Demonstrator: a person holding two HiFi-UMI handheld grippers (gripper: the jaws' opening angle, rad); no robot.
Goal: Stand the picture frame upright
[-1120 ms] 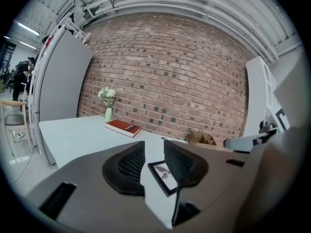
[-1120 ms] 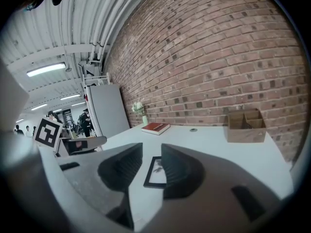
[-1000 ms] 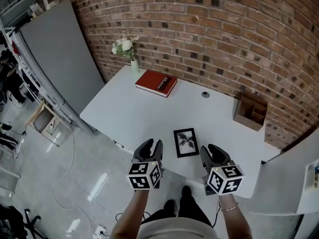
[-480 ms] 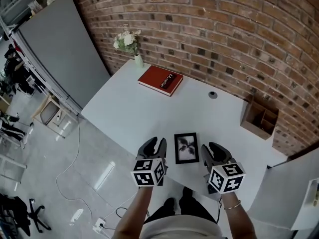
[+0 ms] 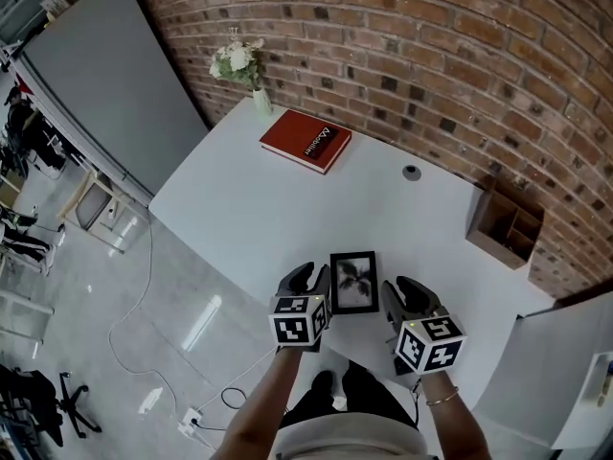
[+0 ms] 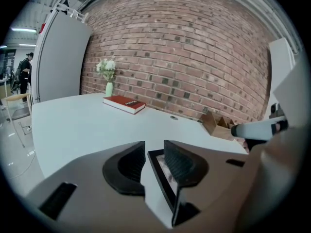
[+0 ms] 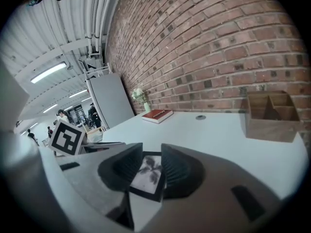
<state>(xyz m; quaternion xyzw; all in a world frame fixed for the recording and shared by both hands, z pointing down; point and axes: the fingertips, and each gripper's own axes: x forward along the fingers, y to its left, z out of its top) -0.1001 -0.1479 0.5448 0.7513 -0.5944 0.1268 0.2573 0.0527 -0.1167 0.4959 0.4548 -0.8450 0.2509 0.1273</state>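
Observation:
A black picture frame (image 5: 353,282) with a dark floral print lies flat on the white table (image 5: 249,209), close to its front edge. My left gripper (image 5: 308,281) sits just off the frame's left side, jaws open and empty. In the left gripper view the frame's black edge (image 6: 163,183) runs under the right jaw of my left gripper (image 6: 154,154). My right gripper (image 5: 402,290) is off the frame's right side, also open. In the right gripper view the frame (image 7: 147,174) shows through the gap of my right gripper (image 7: 151,161), with neither pad pressing on it.
A red book (image 5: 306,141) lies at the back of the table beside a vase of white flowers (image 5: 241,70). A wooden organiser box (image 5: 507,227) stands at the back right, near a round cable hole (image 5: 411,172). Behind runs a brick wall; a grey panel (image 5: 105,75) stands left.
Both grippers have moved in over the table edge towards the frame. The left one has come closest, now right beside the frame's left side. The jaws stay as they were.

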